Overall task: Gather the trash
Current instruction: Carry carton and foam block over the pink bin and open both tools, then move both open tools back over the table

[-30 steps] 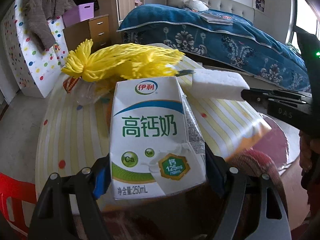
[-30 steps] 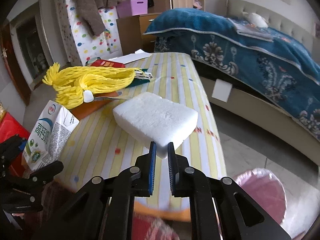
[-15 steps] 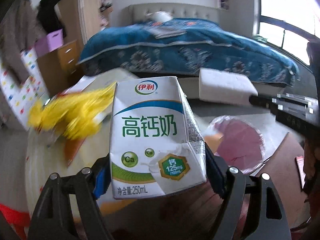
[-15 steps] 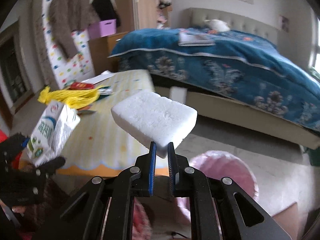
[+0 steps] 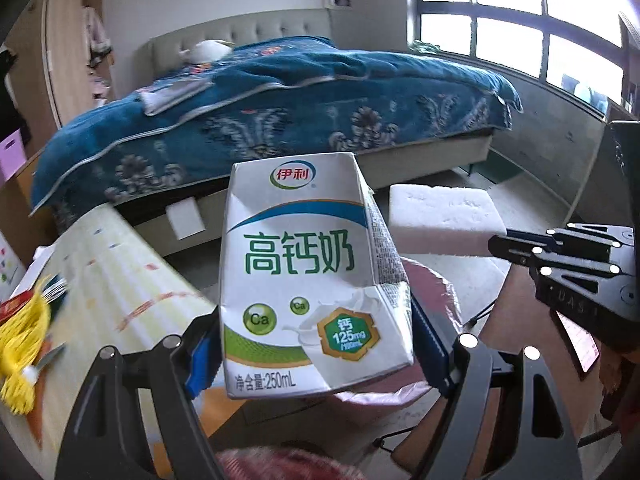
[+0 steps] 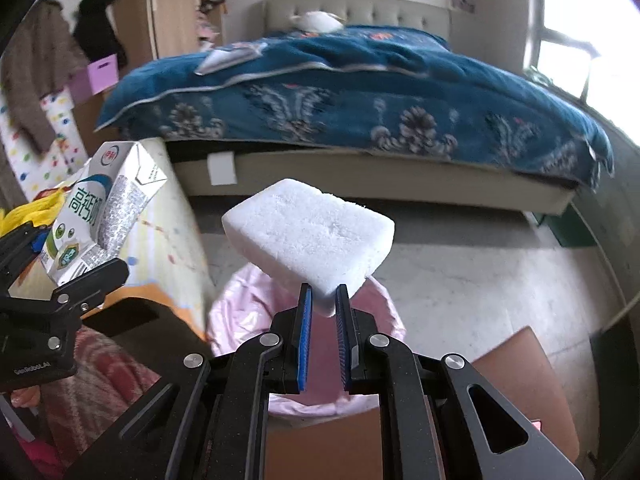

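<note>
My left gripper (image 5: 316, 344) is shut on a white and green 250 mL milk carton (image 5: 308, 272), held upright in the air; the carton also shows in the right wrist view (image 6: 100, 212). My right gripper (image 6: 322, 308) is shut on a white foam block (image 6: 308, 236), pinched at its near corner; the block also shows in the left wrist view (image 5: 440, 216). A bin lined with a pink bag (image 6: 248, 304) stands on the floor right below the foam block. In the left wrist view the pink bag (image 5: 436, 292) is mostly hidden behind the carton.
A table with a striped yellow cloth (image 5: 120, 280) is at the left, with a yellow string bundle (image 5: 20, 344) on it. A bed with a blue quilt (image 6: 360, 92) fills the background. A brown board (image 6: 516, 364) lies on the floor beside the bin.
Both grippers have swung right, away from the table, carrying the carton and the foam block. The pink-lined bin now lies under and ahead of them.
</note>
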Available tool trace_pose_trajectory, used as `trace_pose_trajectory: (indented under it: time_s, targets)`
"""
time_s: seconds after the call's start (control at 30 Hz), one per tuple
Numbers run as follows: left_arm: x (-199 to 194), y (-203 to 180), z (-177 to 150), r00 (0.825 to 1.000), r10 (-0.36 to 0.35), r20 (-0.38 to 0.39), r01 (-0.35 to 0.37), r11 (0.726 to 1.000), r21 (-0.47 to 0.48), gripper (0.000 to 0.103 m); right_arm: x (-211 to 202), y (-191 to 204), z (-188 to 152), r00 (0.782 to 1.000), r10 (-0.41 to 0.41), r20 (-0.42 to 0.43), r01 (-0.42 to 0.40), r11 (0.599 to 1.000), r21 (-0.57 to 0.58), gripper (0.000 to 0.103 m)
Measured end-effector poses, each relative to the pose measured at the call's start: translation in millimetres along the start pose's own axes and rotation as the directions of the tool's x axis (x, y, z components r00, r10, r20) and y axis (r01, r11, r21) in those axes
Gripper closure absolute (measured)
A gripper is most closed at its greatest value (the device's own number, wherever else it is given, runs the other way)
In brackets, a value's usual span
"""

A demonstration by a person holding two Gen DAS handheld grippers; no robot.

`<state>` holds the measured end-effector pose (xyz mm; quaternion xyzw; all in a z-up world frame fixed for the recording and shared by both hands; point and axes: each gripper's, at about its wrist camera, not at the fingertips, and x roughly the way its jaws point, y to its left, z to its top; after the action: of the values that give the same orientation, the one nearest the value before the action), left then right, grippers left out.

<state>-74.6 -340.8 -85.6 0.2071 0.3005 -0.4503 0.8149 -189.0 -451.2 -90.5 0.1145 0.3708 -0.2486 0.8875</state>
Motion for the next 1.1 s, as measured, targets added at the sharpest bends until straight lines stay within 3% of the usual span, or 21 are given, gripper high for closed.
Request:
trace_pose_trajectory:
  time_s: [0.13, 0.17, 0.23, 0.27, 0.43, 0.6, 0.87, 1.1]
  targets:
    - [18.9, -5.5, 6.0, 0.999, -0.033, -0.022, 0.033, 0.999, 0.006, 0.022, 16.6, -13.2, -1.7, 1.000, -0.006, -0.022, 0.006, 1.000, 0.020, 0.084]
    - [24.8, -5.9, 6.7, 0.999, -0.031, -0.038, 0.032, 0.999, 0.005, 0.016, 21.8, -14.4, -2.2, 0.999, -0.013, -0.037, 0.014, 1.000, 0.021, 0.082]
    - [28.2, -1.9, 4.2, 0.999, -0.016, -0.050, 0.016, 1.000, -0.004, 0.011, 31.9, -17.0, -4.8, 0.997, -0.025, -0.071, 0.026, 0.999, 0.024, 0.063]
    - [27.9, 1.0, 1.5, 0.999, -0.013, -0.052, 0.013, 1.000, -0.009, 0.011, 34.4, -18.1, -6.3, 0.997, -0.027, -0.076, 0.029, 0.999, 0.025, 0.062]
    - [19.1, 24.9, -12.5, 0.997, 0.031, -0.065, -0.035, 0.998, -0.050, 0.010, 37.0, -23.4, -8.1, 0.995, -0.036, -0.094, 0.041, 0.998, 0.054, 0.061]
    - [-2.3, 48.7, -24.5, 0.995, 0.078, -0.055, -0.083, 0.992, -0.097, 0.010, 28.7, -15.2, -0.7, 0.998, -0.011, -0.059, 0.015, 0.998, 0.061, 0.061]
    - [-59.4, 90.7, -44.5, 0.987, 0.160, -0.018, -0.160, 0.970, -0.184, 0.010, 6.2, 36.9, 14.8, 0.995, 0.100, 0.009, -0.100, 0.995, -0.002, 0.061]
    - [-111.8, 141.0, -75.7, 0.957, 0.288, -0.038, -0.287, 0.916, -0.280, 0.009, -5.3, 110.5, 31.0, 0.973, 0.231, -0.009, -0.231, 0.967, -0.110, 0.056]
